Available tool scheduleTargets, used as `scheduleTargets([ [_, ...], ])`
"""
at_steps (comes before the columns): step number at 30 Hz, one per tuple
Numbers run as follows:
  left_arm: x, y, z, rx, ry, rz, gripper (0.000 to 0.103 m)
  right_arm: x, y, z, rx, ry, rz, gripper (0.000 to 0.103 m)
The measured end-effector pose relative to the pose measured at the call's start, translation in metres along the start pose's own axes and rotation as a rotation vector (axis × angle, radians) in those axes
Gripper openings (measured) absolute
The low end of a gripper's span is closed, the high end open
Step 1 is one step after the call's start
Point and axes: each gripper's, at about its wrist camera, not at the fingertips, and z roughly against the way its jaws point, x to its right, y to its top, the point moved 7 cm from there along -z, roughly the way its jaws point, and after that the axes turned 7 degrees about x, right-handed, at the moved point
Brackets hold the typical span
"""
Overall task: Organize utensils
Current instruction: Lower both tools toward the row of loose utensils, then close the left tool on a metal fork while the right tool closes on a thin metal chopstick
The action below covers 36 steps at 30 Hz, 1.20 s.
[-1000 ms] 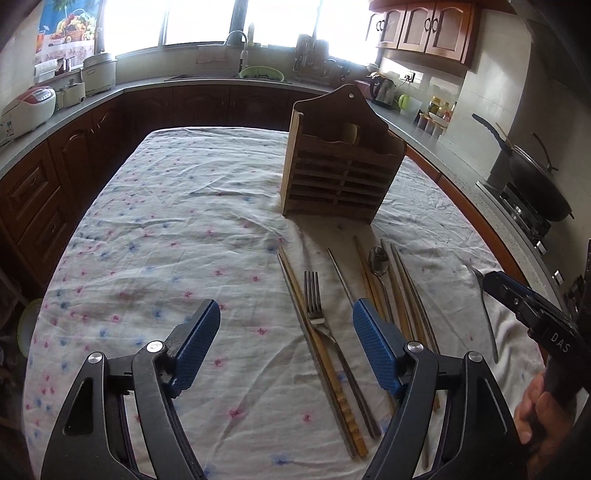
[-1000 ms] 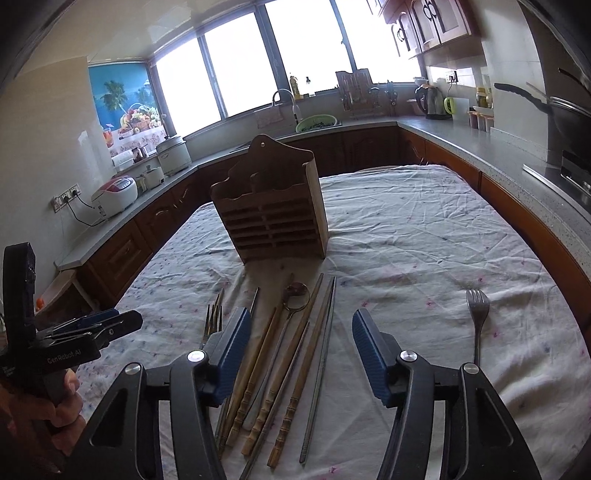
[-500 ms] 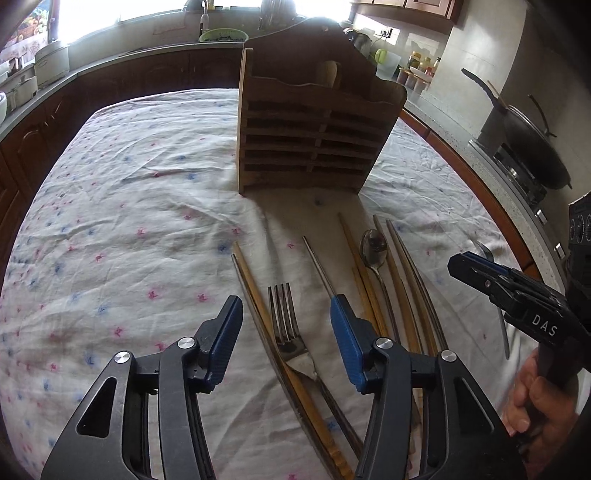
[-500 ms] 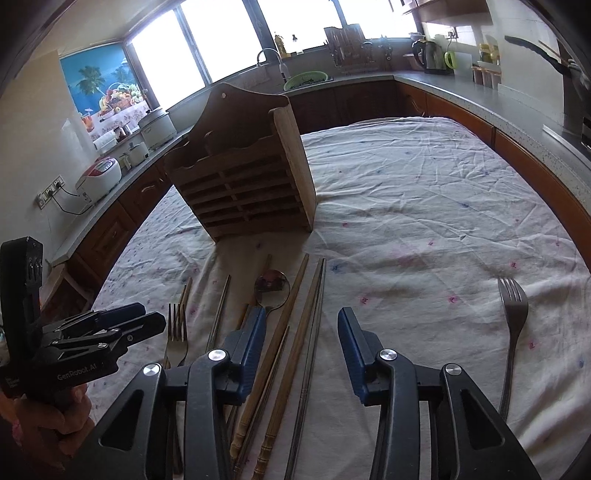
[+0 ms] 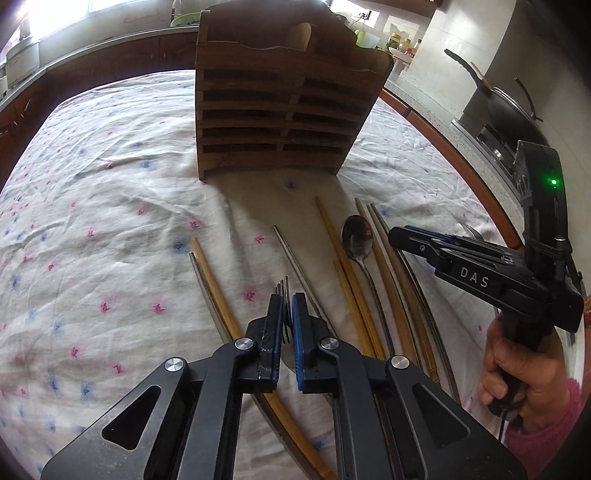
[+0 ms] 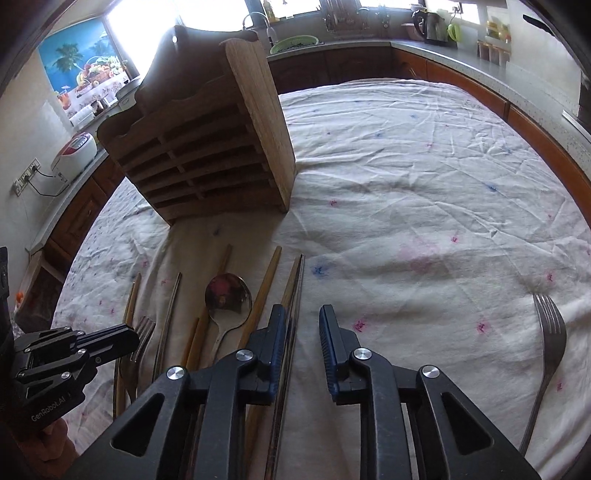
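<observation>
A slatted wooden utensil holder (image 5: 280, 110) (image 6: 207, 155) stands upright on the flowered tablecloth (image 6: 424, 184). In front of it lie several wooden and metal chopsticks (image 5: 384, 266) and a steel spoon (image 5: 356, 236) (image 6: 227, 295). My left gripper (image 5: 286, 310) (image 6: 125, 334) is shut on a fork (image 5: 283, 291), whose tines stick out past the pads. My right gripper (image 6: 301, 325) (image 5: 397, 234) is low over a pair of chopsticks (image 6: 295, 291). Its jaws are closing; the chopsticks lie beside the left pad, and the right pad is still apart from them. A second fork (image 6: 550, 325) lies alone at the right.
A stove with a dark wok (image 5: 509, 107) stands past the table's right edge. Brown cabinets and a counter ring the table, with a kettle (image 6: 430, 22) and a rice cooker (image 6: 74, 155) on it. A hand in a pink sleeve (image 5: 524, 373) holds the right gripper.
Both grippers have come down and forward toward the utensils. The left jaws went from wide apart to shut on the fork. The right jaws have narrowed around the chopsticks.
</observation>
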Motion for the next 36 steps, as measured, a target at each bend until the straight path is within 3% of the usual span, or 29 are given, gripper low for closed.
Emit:
scheduleTargets([
  [8, -0.007, -0.004, -0.009, -0.055, 0.029, 0.006, 0.007, -0.006, 0.007, -0.01, -0.028, -0.036, 0.064, 0.016],
  [19, -0.001, 0.003, -0.015, -0.056, 0.039, -0.017, 0.004, -0.011, 0.016, -0.02, -0.046, -0.031, 0.095, 0.016],
  [21, -0.001, 0.004, -0.014, -0.054, 0.037, -0.015, 0.003, -0.012, 0.017, -0.021, -0.04, -0.045, 0.114, 0.007],
  [29, -0.005, 0.011, 0.039, 0.059, 0.012, 0.041, 0.002, -0.01, 0.019, 0.018, 0.022, 0.088, -0.023, 0.004],
  [36, 0.001, 0.02, 0.1, 0.189, 0.014, 0.04, 0.002, -0.029, 0.033, 0.085, 0.154, 0.132, -0.014, 0.004],
])
